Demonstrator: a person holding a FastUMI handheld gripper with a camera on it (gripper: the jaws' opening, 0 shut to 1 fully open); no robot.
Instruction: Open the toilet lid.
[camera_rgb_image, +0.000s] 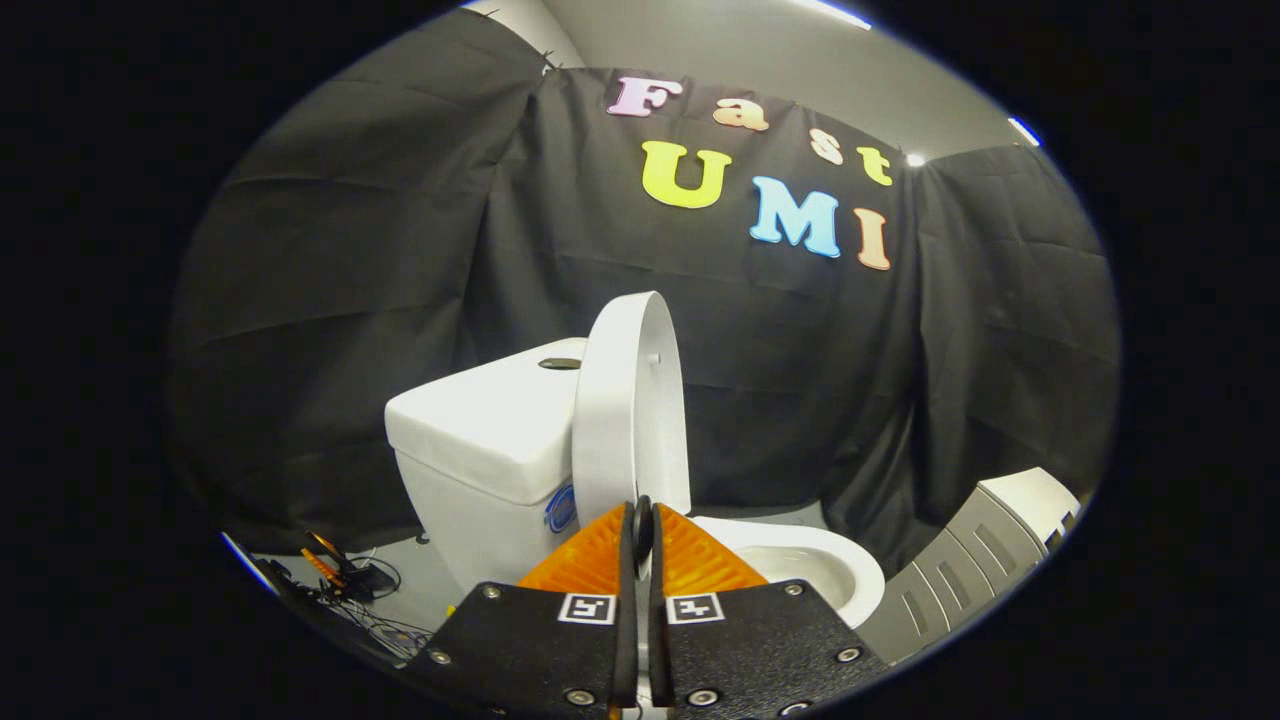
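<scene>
The lid (628, 400) stands nearly upright against the tank (480, 420) at 12 o'clock just beyond the gripper (641, 525), whose jaws are pressed together pinching its lower edge, so only release seems left.

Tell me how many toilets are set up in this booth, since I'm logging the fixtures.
1. The toilet stands just ahead of the fingers, against the black cloth wall, its lid raised upright. The fingers are closed together.
</scene>
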